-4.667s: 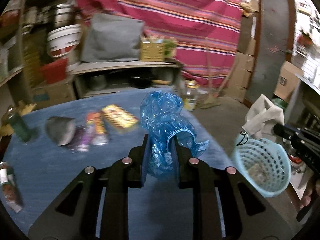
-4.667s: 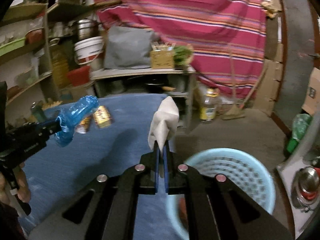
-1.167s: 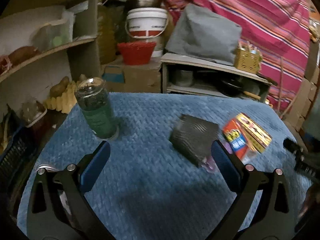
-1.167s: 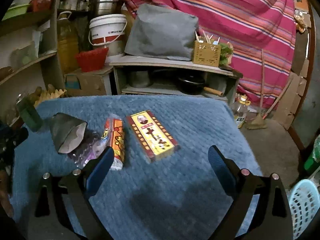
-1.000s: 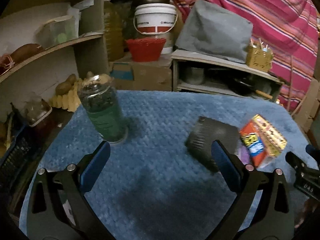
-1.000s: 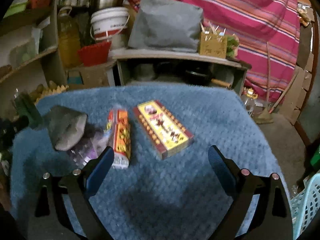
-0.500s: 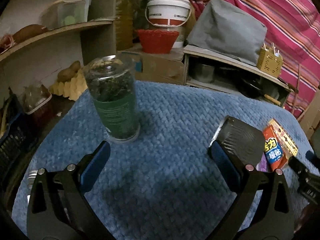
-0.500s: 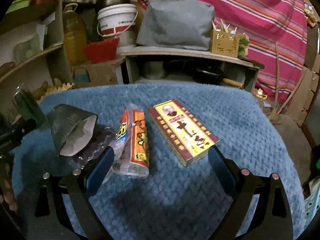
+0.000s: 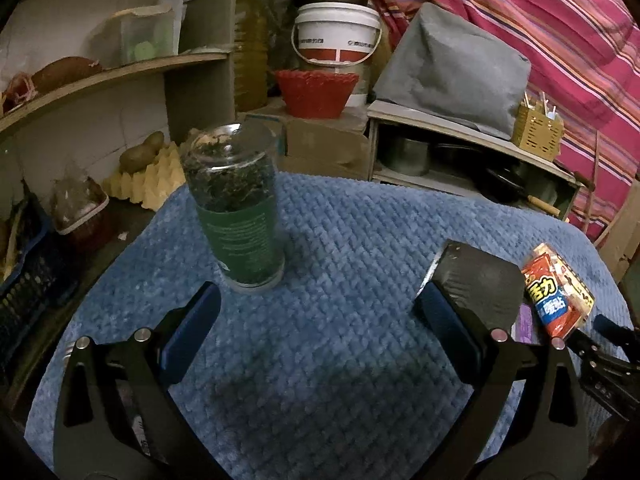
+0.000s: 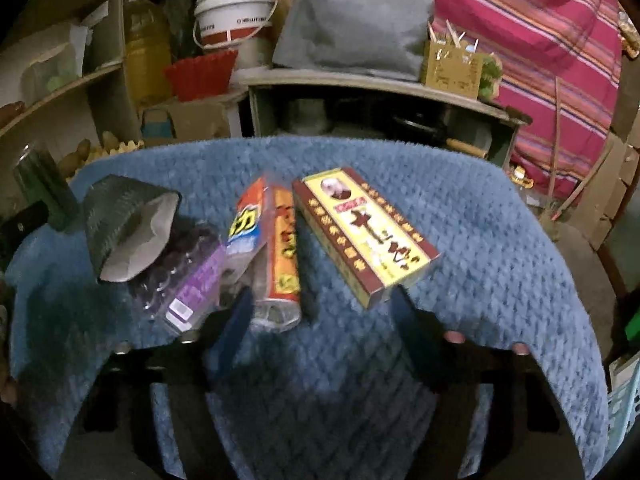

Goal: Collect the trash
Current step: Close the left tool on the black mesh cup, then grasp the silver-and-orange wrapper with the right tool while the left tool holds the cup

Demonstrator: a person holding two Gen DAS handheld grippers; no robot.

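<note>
My left gripper (image 9: pixel 318 322) is open and empty, low over the blue cloth (image 9: pixel 344 240). A glass jar of dark leaves (image 9: pixel 236 210) stands just beyond its left finger. A dark paper bag (image 9: pixel 478 280) lies by its right finger. My right gripper (image 10: pixel 320 316) is open and empty. Its tips reach the near ends of an orange wrapper (image 10: pixel 284 248) and a yellow and red box (image 10: pixel 364 232). A purple plastic pack (image 10: pixel 188 284) and the dark paper bag (image 10: pixel 124 224) lie to the left.
A red and blue packet (image 9: pixel 554 292) lies at the cloth's right side. The pale blue basket (image 10: pixel 622 404) shows at the right edge. Shelves with a white bucket (image 9: pixel 338 36), a red bowl (image 9: pixel 316 90) and a grey cover (image 10: pixel 352 20) stand behind the table.
Both grippers let go of the blue bag and the white paper, opened, and moved from the basket to the table. In the last second each came closer and lower to the items.
</note>
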